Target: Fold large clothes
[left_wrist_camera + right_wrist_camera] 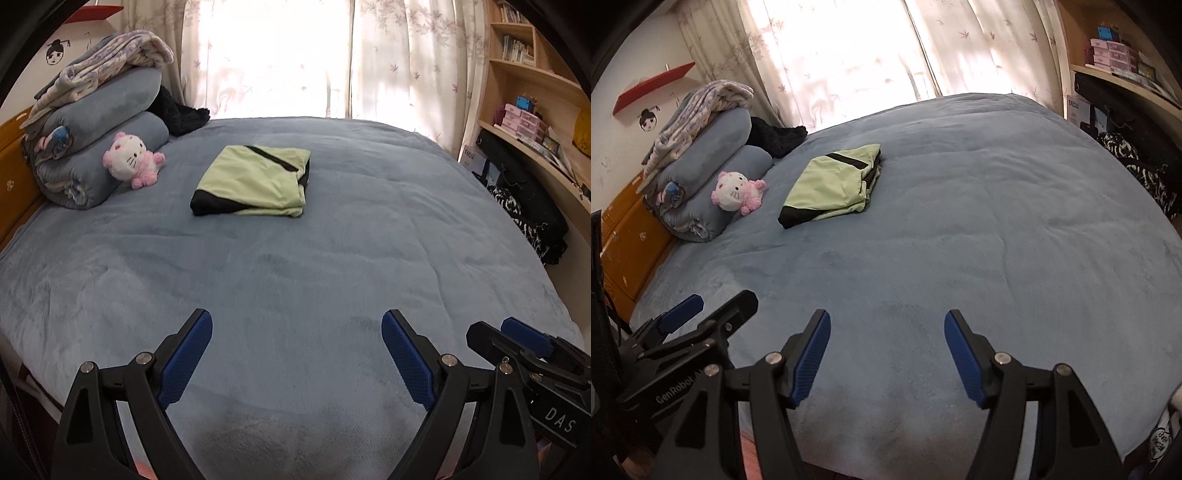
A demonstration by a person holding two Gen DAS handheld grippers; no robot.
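Note:
A light green garment with black panels [255,181] lies folded into a flat rectangle on the far middle of the blue-grey bed [295,266]; it is also in the right wrist view as the folded garment [834,184]. My left gripper [297,325] is open over the near part of the bed, far from the garment, with nothing between its blue pads. My right gripper [886,326] is open too, empty, just beside the left one. The right gripper's tip [517,339] shows at the lower right of the left view, and the left gripper [713,306] appears at the lower left of the right view.
Rolled grey bedding with a patterned blanket on top [96,122] is stacked at the bed's far left, a pink and white plush cat [133,158] leaning on it. Dark cloth [181,114] lies behind. Curtains [280,55] hang at the back. Shelves [532,92] and dark bags [528,210] stand at the right.

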